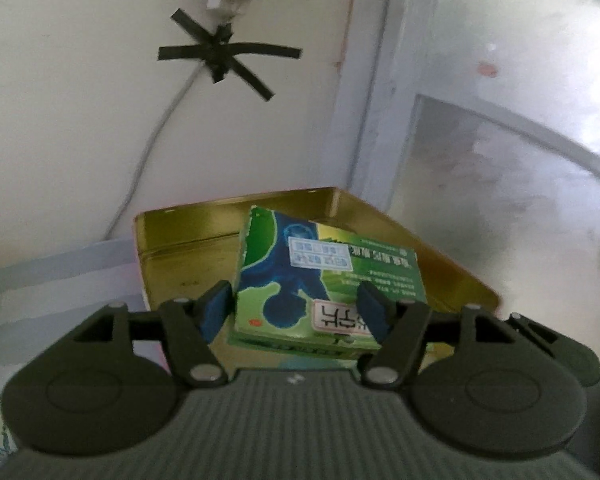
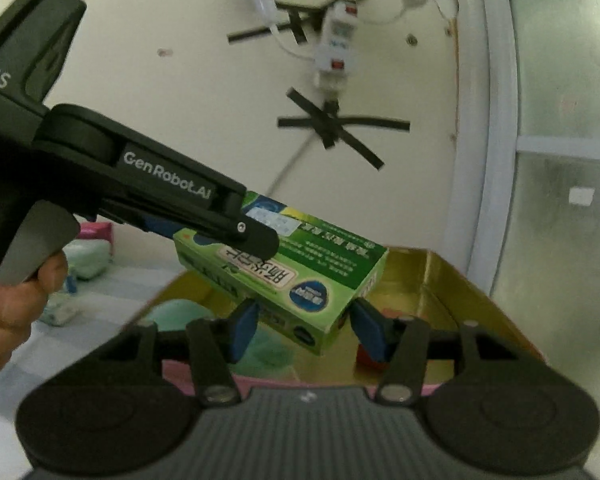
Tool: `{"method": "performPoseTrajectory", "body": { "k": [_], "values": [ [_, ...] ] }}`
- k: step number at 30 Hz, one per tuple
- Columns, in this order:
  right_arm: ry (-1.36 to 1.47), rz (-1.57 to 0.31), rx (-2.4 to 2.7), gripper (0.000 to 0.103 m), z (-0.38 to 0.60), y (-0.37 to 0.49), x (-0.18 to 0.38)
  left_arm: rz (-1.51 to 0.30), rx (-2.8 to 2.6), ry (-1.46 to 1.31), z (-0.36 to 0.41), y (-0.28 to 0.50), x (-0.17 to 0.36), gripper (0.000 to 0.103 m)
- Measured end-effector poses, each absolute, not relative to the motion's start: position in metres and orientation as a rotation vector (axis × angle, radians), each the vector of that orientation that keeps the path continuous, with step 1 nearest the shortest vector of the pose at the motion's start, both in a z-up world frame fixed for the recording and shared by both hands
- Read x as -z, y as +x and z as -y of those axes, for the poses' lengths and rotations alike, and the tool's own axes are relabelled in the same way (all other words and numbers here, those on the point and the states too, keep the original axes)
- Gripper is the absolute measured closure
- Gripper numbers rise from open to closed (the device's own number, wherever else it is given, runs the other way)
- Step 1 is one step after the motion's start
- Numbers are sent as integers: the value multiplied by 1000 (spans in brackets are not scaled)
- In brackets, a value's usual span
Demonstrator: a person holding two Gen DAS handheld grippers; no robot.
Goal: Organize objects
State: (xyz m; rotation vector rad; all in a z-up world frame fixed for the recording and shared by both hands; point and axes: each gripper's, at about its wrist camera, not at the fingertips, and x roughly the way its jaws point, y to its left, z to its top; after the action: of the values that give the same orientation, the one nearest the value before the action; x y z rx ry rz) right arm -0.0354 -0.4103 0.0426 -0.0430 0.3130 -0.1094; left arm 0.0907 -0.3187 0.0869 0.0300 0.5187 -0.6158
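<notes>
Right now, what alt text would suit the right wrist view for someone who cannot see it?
A green cardboard medicine box hangs tilted above an open gold metal tin, clamped by the left gripper reaching in from the left. The right gripper waits below, jaws open.

A pale, white-grey striped surface (image 2: 112,280) is what everything's been set on, looks like fabric but that can't really be told. A shallow gold metal tin (image 2: 432,276) with low upright walls is parked on it, close to the white wall and the frosted window. The same tin's glossy inner wall (image 1: 180,240) is seen from the left wrist too. Off to the left, well apart from the tin, a few soft mint-green packets (image 2: 88,258) and a pink packet (image 2: 96,232) are laid on the surface, bunched together by the wall. Pretty blurry over there, so labels can't be read.
</notes>
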Motion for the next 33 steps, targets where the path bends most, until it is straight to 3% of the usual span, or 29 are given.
{"method": "performPoseTrajectory", "body": {
  "k": [4, 14, 26, 30, 33],
  "values": [
    [-63, -328, 191, 45, 410, -16, -29, -537, 565, 16, 307, 91, -87, 31],
    [140, -179, 106, 45, 383, -84, -41, -446, 468, 71, 196, 33, -103, 28],
    [160, -284, -175, 44, 297, -69, -54, -552, 126, 76, 13, 5, -64, 28],
    [131, -315, -282, 44, 262, -53, -71, -468, -74, 328, -64, 4, -104, 28],
    [137, -286, -347, 35, 241, -43, -90, -429, -201, 311, -123, -3, -142, 28]
  ]
}}
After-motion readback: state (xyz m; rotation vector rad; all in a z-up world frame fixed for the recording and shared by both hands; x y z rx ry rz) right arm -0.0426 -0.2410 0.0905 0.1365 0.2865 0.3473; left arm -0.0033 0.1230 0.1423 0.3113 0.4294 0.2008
